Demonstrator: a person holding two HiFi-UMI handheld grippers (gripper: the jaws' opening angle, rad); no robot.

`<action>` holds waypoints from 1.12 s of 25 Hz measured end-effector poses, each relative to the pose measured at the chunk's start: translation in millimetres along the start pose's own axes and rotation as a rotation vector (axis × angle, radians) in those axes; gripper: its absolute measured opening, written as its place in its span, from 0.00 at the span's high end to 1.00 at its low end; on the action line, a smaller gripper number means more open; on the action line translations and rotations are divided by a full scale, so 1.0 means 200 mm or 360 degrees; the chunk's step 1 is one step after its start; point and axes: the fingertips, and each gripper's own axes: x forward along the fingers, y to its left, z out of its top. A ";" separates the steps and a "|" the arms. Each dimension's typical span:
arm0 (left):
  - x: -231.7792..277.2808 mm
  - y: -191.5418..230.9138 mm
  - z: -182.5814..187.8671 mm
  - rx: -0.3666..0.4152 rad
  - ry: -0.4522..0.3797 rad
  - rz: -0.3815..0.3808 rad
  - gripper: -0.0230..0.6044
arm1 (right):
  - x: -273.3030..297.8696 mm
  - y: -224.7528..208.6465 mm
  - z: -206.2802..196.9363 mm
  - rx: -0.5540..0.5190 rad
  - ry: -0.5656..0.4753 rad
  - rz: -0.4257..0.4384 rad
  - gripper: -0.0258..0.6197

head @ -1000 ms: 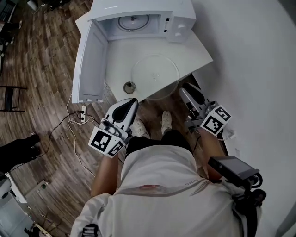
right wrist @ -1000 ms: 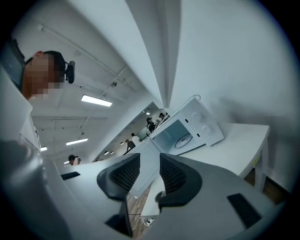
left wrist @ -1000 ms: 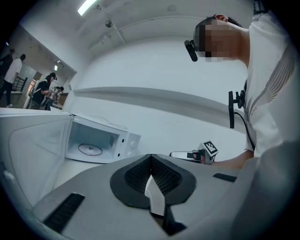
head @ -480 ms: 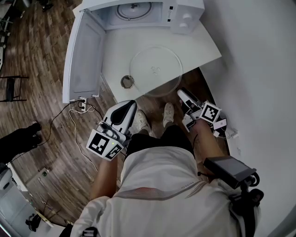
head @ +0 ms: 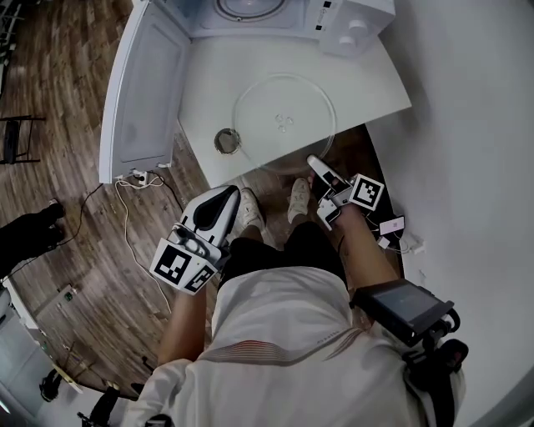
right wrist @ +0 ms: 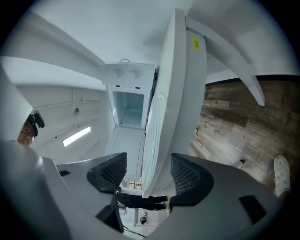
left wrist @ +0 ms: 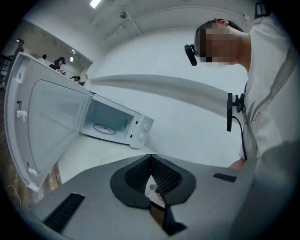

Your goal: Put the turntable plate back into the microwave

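The clear glass turntable plate (head: 284, 113) lies flat on the white table (head: 209, 75), its near rim overhanging the table's front edge. Behind it stands the white microwave (head: 350, 25) with its door (head: 142, 92) swung wide to the left. My right gripper (head: 315, 163) is rolled on its side at the plate's near rim. Its jaws stand open, and in the right gripper view (right wrist: 149, 173) the table edge (right wrist: 176, 93) runs between them untouched. My left gripper (head: 229, 193) hangs lower, left of the plate, with pads together and nothing held (left wrist: 151, 161).
A small round metal piece (head: 227, 140) sits on the table left of the plate. Below the table are the person's shoes (head: 250, 208), cables and a power strip (head: 133, 178) on the wood floor. A white wall closes the right side.
The right gripper has sunk, rolled onto its side, opened its jaws and come up to the plate's near rim. The left gripper has dropped a little.
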 end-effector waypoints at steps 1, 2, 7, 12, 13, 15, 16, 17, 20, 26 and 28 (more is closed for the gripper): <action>0.00 0.01 -0.01 -0.0009 -0.0002 0.0009 0.95 | 0.02 0.00 -0.01 0.0001 0.0018 0.0003 0.49; 0.00 0.01 -0.01 -0.0016 -0.0005 0.0015 0.95 | 0.03 -0.01 -0.01 0.0002 0.0027 0.0001 0.54; 0.00 0.02 -0.04 -0.0042 -0.0002 0.0027 0.95 | 0.08 -0.05 -0.02 0.0124 0.0031 0.0041 0.69; -0.01 0.02 -0.04 -0.0065 -0.0005 0.0032 0.95 | 0.12 -0.05 -0.02 0.0158 0.0046 0.0060 0.76; -0.01 0.02 -0.04 -0.0071 -0.0005 0.0031 0.95 | 0.12 -0.06 -0.02 0.0168 0.0039 0.0047 0.80; -0.01 0.02 -0.04 -0.0078 -0.0004 0.0027 0.95 | 0.12 -0.07 -0.03 0.0207 0.0024 0.0031 0.83; -0.01 0.02 -0.04 -0.0081 -0.0005 0.0026 0.95 | 0.12 -0.08 -0.03 0.0235 0.0019 0.0034 0.83; -0.01 0.03 -0.03 -0.0083 -0.0009 0.0025 0.95 | 0.12 -0.08 -0.03 0.0261 0.0017 0.0041 0.83; -0.01 0.03 -0.03 -0.0091 -0.0019 0.0021 0.95 | 0.12 -0.07 -0.03 0.0279 0.0024 0.0052 0.89; -0.01 0.04 -0.02 -0.0097 -0.0013 0.0017 0.95 | 0.14 -0.01 -0.02 0.0220 0.0006 0.0119 0.92; -0.01 0.03 -0.02 -0.0097 -0.0014 0.0011 0.95 | 0.14 0.00 -0.02 0.0209 -0.0013 0.0123 0.92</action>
